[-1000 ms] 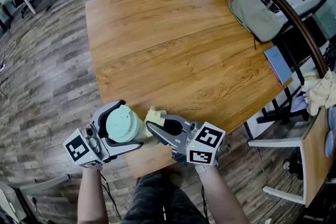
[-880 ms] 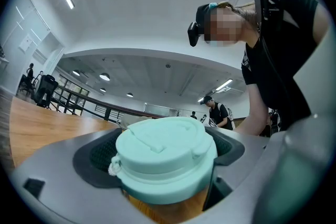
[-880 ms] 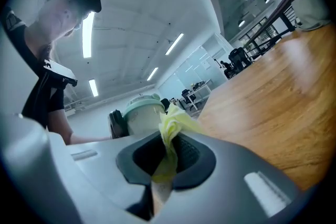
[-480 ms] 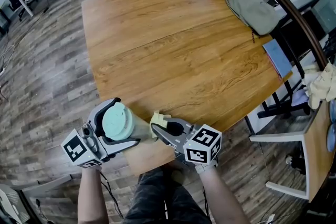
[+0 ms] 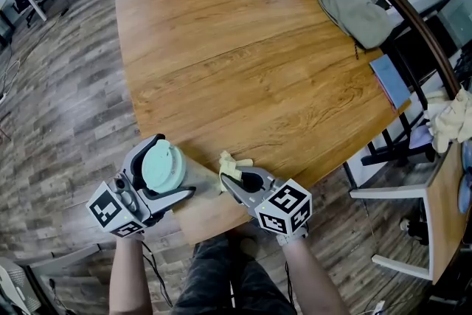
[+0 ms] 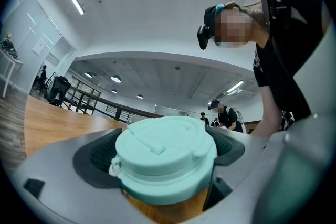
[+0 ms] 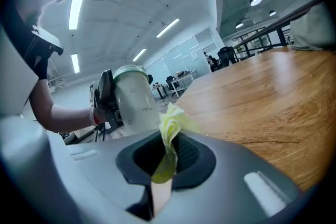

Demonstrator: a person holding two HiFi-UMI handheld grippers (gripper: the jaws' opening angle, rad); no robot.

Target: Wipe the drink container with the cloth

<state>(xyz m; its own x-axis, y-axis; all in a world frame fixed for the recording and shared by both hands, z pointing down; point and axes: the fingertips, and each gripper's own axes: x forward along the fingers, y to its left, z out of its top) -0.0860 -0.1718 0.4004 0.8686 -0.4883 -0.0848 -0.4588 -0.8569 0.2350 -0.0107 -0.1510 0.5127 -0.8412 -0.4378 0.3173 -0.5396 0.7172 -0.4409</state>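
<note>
The drink container [image 7: 134,99] was squeezed in the left gripper [image 5: 167,169] by the near edge of the table [image 5: 243,48]. The cloth [image 7: 171,122], pinched in the right gripper [image 5: 228,181], probably needed to be pressed softly against its side.

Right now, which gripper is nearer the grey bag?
Right. The right gripper sits at the table's near edge, the bag far ahead-right; the left gripper, clamping the drink container, is further left.

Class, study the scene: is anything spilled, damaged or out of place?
Nothing stands out: the left gripper grips the lidded drink container, the right gripper pinches the yellow cloth, and the table shows no spill.
</note>
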